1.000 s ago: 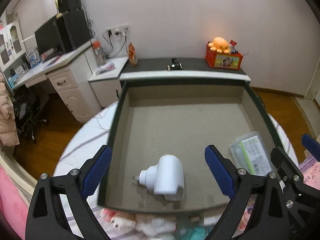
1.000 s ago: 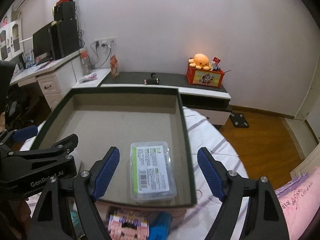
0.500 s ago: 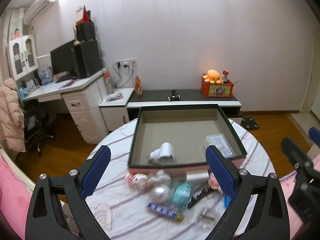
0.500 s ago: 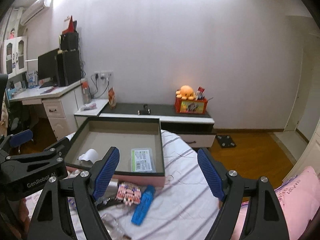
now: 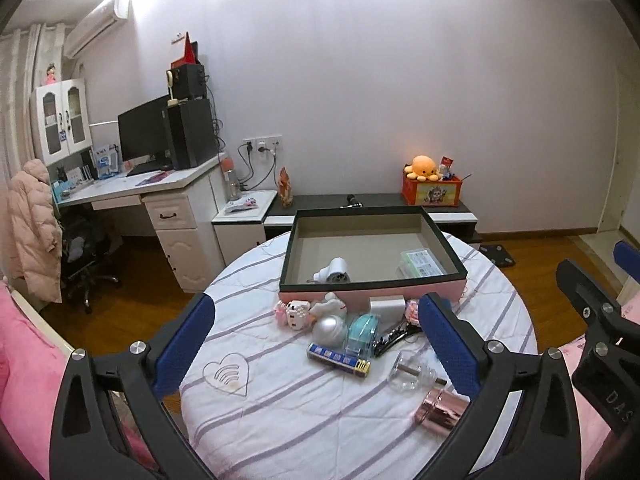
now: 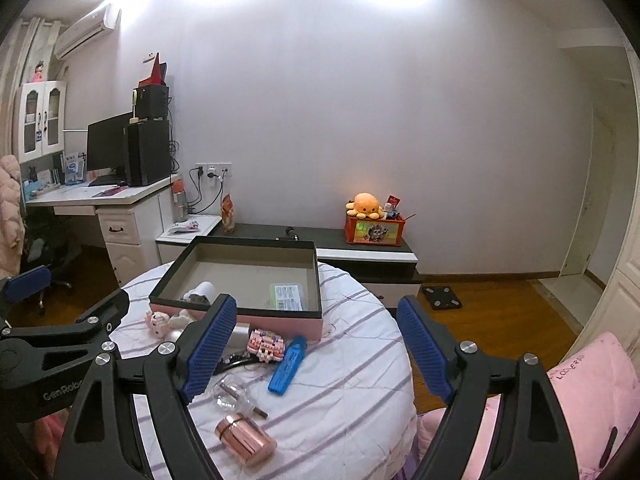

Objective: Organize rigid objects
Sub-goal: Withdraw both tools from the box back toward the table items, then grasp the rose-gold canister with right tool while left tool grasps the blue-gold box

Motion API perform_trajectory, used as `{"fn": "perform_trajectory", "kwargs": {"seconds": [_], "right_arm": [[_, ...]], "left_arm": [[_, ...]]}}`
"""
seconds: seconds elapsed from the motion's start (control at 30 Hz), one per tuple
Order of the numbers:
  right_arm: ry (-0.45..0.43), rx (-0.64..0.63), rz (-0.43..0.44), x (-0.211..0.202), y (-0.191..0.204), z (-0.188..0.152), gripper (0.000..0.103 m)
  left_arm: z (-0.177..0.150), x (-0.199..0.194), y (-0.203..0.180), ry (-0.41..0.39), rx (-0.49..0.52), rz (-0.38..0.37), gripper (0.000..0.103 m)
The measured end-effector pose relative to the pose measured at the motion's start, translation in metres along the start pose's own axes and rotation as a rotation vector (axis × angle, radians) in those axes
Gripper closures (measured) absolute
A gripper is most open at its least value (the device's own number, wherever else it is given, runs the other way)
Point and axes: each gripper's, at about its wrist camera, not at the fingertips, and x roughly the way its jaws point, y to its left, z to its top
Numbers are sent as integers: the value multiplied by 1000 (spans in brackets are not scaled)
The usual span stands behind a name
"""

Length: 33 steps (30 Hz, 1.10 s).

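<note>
Your left claw (image 5: 316, 344) fills the bottom of the left wrist view. Its jaws are opening, blue pads well apart, with nothing between them but the counter beyond. Your right claw (image 6: 316, 352) sits at the bottom of the right wrist view, jaws wide and empty.

The round counter (image 5: 280, 412), under a white cloth with purple stripes, takes up the lower centre of both views. At its far side, centre of frame, stands the open box (image 5: 292, 256), dark-rimmed with a pink front wall. Inside it, near the front wall, lie a white bottle-shaped object (image 5: 338, 272) on the left and a clear plastic case with a green label (image 5: 422, 263) on the right, well apart.

In front of the box, a loose cluster of small things lies on the cloth:
- pink-and-white block figure (image 5: 295, 312), just beside the box front
- silver ball (image 5: 329, 329), touching or nearly touching a teal tape-dispenser-like item (image 5: 362, 330)
- flat blue box (image 5: 338, 358), nearer you than the ball
- black hair clip (image 5: 394, 336), right of the teal item
- clear glass piece (image 5: 410, 372), lower right
- rose-gold cylinder (image 6: 245, 442), lying on its side, lowest on the cloth
- blue marker-shaped case (image 6: 287, 364), seen in the right wrist view, centre, beside a pink block model (image 6: 266, 343)

Pink bedding (image 6: 588, 376) shows at the lower right edge of the right wrist view.
</note>
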Motion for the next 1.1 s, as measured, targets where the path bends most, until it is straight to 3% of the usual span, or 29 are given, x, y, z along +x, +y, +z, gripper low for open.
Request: {"fn": "perform_trajectory", "kwargs": {"seconds": [0.37,0.6,0.8,1.1], "right_arm": [[-29,-6,-10,-15,-6,-3,19],[9,-25,-5,-5,0,-9,19],[106,-69,43,20,16,-24,19],[350,-138,59,77,38,-73,19]], "left_arm": [[-5,-15,5,-18,-5,24,0],[-4,-5,3,19,7,23,0],[-17,27,4,116,29,22,0],[-68,90,9,324,40,19,0]]}}
